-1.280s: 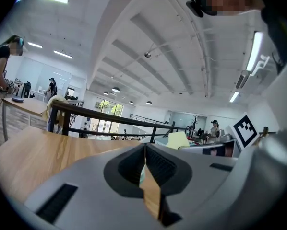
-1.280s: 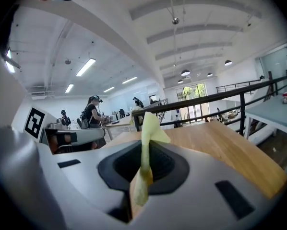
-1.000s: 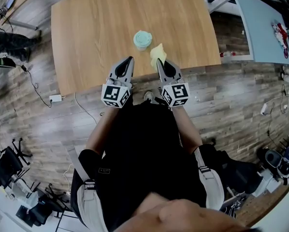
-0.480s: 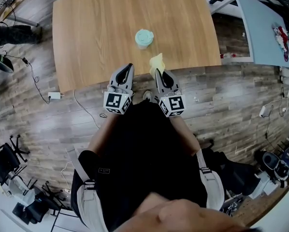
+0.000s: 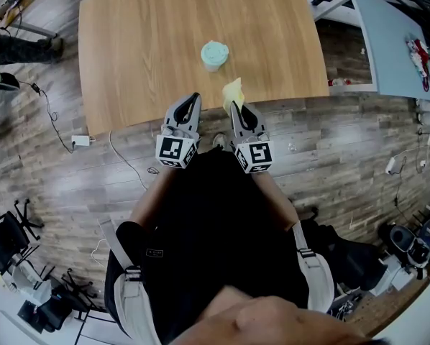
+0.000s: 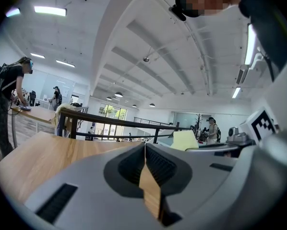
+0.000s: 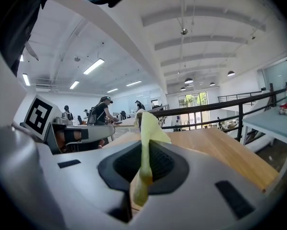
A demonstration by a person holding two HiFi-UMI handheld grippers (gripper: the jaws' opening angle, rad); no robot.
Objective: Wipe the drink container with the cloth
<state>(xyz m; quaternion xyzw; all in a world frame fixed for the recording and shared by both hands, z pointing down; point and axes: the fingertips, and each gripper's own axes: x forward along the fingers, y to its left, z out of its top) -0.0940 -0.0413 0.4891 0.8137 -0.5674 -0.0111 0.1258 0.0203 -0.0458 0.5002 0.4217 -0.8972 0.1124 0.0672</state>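
Cloth point(image 5: 233, 92) pinched, cup point(image 5: 214, 54) standing on the table point(image 5: 150, 42).
Head view: I see my left gripper point(image 5: 194, 97) and right gripper point(image 5: 234, 105) at the table's near edge, the mint cup just beyond them. Left gripper view: jaws pressed together on nothing. Right gripper view: jaws clamped on the yellow cloth.

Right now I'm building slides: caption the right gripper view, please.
Right gripper, jaws shut on a yellow cloth, facing the wooden table.
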